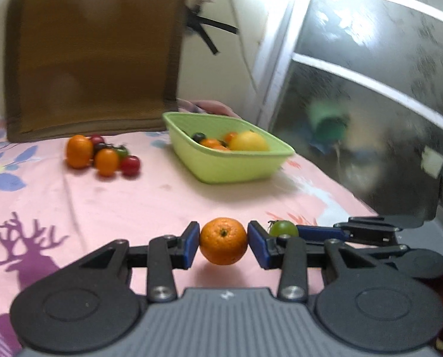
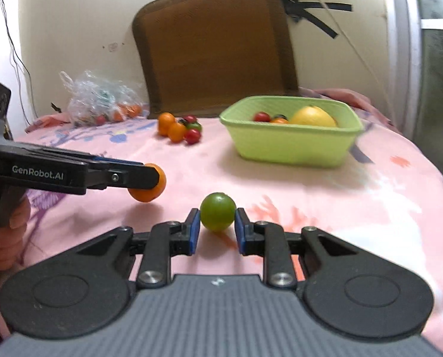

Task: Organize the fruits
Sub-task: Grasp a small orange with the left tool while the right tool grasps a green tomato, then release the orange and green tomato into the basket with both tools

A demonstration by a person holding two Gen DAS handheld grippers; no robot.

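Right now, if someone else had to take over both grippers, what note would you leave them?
Left gripper: shut on a small orange, lifted off the pink tablecloth.
Right gripper: shut on a green fruit, low over the cloth.
Green basket, far right: already holds a large yellow fruit and several small fruits.
Left to do: drop both held fruits in the basket, then fetch the loose pile of small oranges and tomatoes beside it. A plastic bag at the back also holds fruit.

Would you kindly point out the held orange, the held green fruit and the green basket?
orange [image 1: 223, 240], left wrist view, front skin.
green fruit [image 2: 218, 211], right wrist view, middle of its skin.
green basket [image 2: 290, 145], right wrist view, front wall.
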